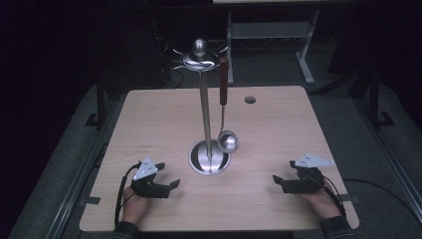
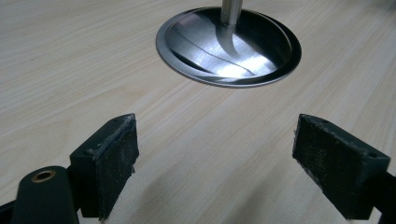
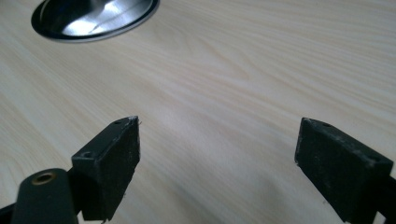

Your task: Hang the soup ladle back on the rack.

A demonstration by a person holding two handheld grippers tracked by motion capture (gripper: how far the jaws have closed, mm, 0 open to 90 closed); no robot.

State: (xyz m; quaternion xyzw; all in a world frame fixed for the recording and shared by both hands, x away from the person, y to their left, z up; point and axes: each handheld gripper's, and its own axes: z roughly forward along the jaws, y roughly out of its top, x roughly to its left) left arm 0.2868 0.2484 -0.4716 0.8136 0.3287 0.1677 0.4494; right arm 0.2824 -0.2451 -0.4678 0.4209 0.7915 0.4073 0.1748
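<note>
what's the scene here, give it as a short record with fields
surface: wooden table
centre: metal stand on a round base
hanging: ladle with a brown handle, on a hook at the stand's top
left gripper: open, nothing between the jaws, near the table's front left
right gripper: open, nothing between the jaws, near the front right

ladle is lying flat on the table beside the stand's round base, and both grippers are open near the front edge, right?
Not quite: the ladle hangs from a hook at the top of the stand, bowl just above the table, as the high view shows. The left gripper and right gripper are open near the front edge.
</note>
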